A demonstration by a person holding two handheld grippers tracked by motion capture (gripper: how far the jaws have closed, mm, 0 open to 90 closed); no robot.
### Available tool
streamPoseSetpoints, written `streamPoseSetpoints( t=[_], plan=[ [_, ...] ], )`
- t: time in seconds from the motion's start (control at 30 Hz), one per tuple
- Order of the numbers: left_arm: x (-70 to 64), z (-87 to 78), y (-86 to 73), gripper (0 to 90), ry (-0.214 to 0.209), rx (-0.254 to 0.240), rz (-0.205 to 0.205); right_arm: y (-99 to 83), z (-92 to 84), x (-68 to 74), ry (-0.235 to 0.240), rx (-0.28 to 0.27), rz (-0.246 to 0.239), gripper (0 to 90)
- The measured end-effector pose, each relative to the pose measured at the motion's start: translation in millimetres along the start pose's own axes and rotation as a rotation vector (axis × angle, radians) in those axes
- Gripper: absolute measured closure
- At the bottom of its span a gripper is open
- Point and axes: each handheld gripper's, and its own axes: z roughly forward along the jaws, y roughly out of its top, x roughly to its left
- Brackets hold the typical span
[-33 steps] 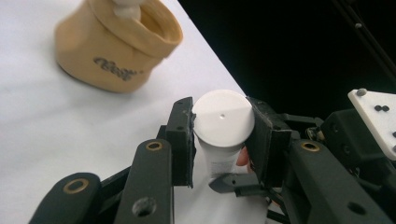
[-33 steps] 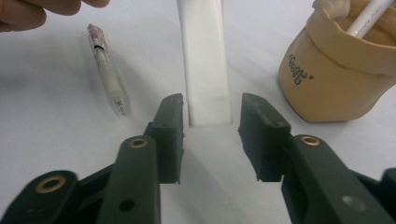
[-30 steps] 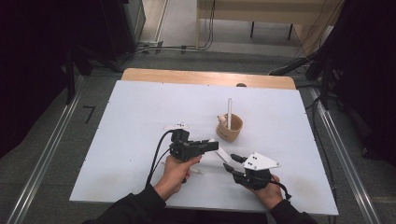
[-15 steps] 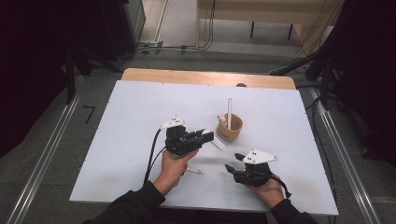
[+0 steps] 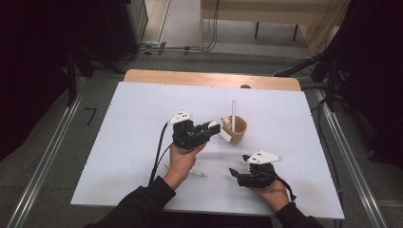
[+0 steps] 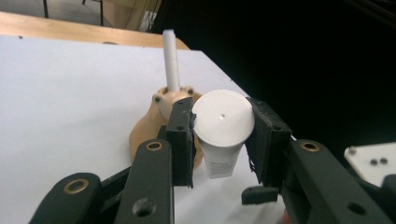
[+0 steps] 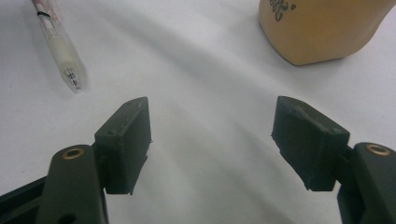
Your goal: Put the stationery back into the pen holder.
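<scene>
My left gripper [image 5: 211, 127] is shut on a white tube [image 6: 223, 116], its round cap squeezed between the pads and its body hanging down. Just beyond it stands a tan cup [image 5: 236, 130] with a white stick [image 5: 233, 110] upright in it; the left gripper view shows that cup [image 6: 147, 133] and stick [image 6: 171, 60] close behind the jaws. Lower right on the table, my right gripper [image 5: 234, 173] is open and low over the white surface. Its jaws have just been opening and nothing is between its pads [image 7: 126, 140].
A clear pen [image 5: 187, 171] lies on the white table [image 5: 133, 114] by the person's left wrist, and the right gripper view has the pen [image 7: 58, 44] at upper left and the cup [image 7: 322, 28] at upper right. A wooden strip [image 5: 209, 78] runs along the far edge.
The left gripper has carried the tube up and toward the cup. The right gripper has drawn back from it toward the near edge and spread its jaws.
</scene>
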Motion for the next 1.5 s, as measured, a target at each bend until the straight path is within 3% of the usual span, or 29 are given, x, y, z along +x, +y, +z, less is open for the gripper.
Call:
streamPoseSetpoints(
  t=[0.2, 0.6, 0.93, 1.3, 1.5],
  plan=[
    [-7.5, 11.4, 8.2, 64.7, 0.010, -0.023, 0.034, -0.1, 0.0, 0.0, 0.001, -0.003, -0.001, 26.5],
    [-16.7, 33.1, 14.2, 64.7, 0.072, -0.031, 0.123, -0.4, -0.6, -0.6, 0.007, -0.003, 0.006, 26.5],
    [-17.7, 49.5, 10.6, 64.6, 0.099, -0.003, 0.170, -0.5, -1.3, -0.9, 0.011, -0.005, 0.013, 26.6],
    [-28.5, 65.3, 6.2, 63.9, 0.148, 0.023, 0.273, -0.4, -1.3, -0.5, 0.014, -0.007, 0.012, 26.6],
    [-29.5, 65.0, 6.6, 54.2, 0.157, 0.012, 0.284, -0.6, -1.4, -0.5, 0.017, -0.008, 0.010, 26.6]
  ],
)
